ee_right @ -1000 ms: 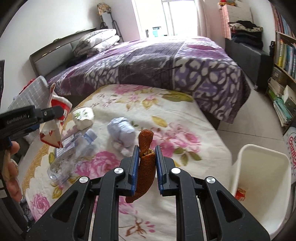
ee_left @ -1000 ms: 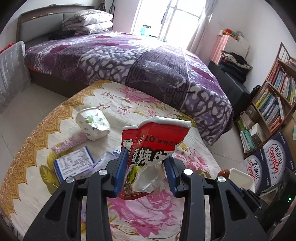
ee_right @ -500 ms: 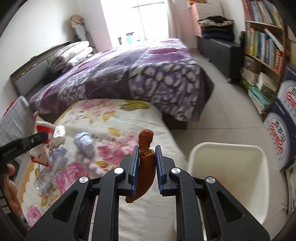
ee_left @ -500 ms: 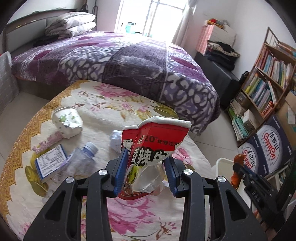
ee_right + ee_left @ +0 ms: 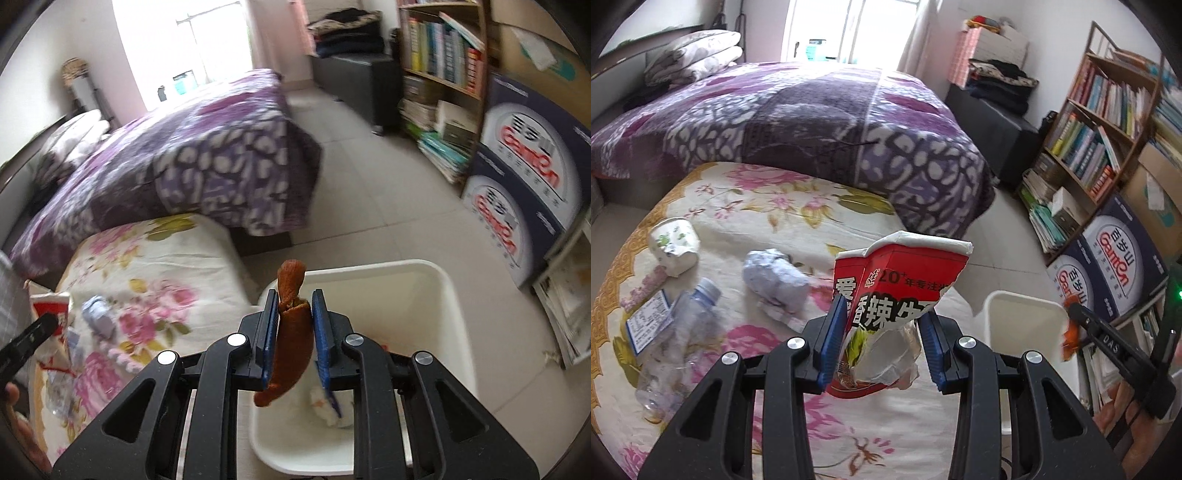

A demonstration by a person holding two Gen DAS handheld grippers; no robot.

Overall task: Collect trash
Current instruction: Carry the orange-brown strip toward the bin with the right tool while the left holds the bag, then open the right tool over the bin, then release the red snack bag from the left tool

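Clamped on a strip of orange peel (image 5: 291,332), the right gripper (image 5: 293,332) hung above the white bin (image 5: 436,295), while the left gripper (image 5: 882,339) pinched a red snack bag (image 5: 897,291) over the floral tablecloth (image 5: 798,221), near a crushed bottle (image 5: 683,328).

Left wrist view: sits just behind the left gripper (image 5: 882,343), above the floral table (image 5: 768,221), facing the purple bed (image 5: 812,122) and window; bookshelf at right edge.
Right wrist view: sits just behind the right gripper (image 5: 294,338), close above the white bin (image 5: 436,332), looking down and toward the bed (image 5: 192,173).
Shared: table (image 5: 166,258), bed, bin (image 5: 1019,321), bookshelf; each view catches the other gripper at its margin.
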